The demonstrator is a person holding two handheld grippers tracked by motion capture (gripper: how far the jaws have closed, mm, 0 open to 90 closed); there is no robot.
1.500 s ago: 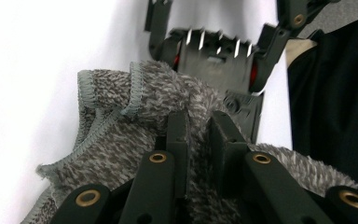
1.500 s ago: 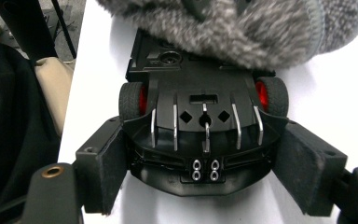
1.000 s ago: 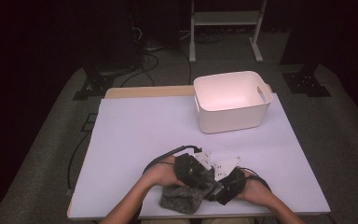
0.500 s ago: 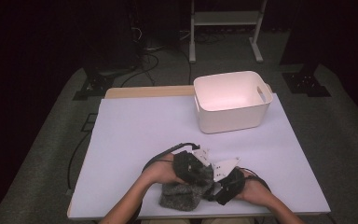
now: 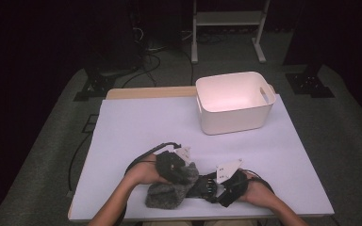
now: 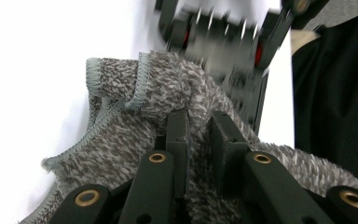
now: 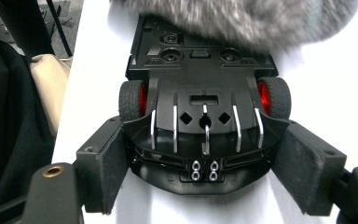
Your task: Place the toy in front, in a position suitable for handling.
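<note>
High view: at six o'clock on the table point(image 5: 136, 136), the left gripper point(image 5: 185, 165) is pressing a cloth point(image 5: 167, 194) against a toy car point(image 5: 206, 187), the wiping seemingly midway. Left gripper view: jaws are pinching the cloth point(image 6: 135, 121). Right gripper view: pads are clamping the car point(image 7: 205, 116), underside up.

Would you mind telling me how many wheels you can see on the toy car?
2: one red-hubbed black wheel on the left side of the upturned black toy car, one on the right. Others may be hidden under the fluffy grey cloth.
</note>
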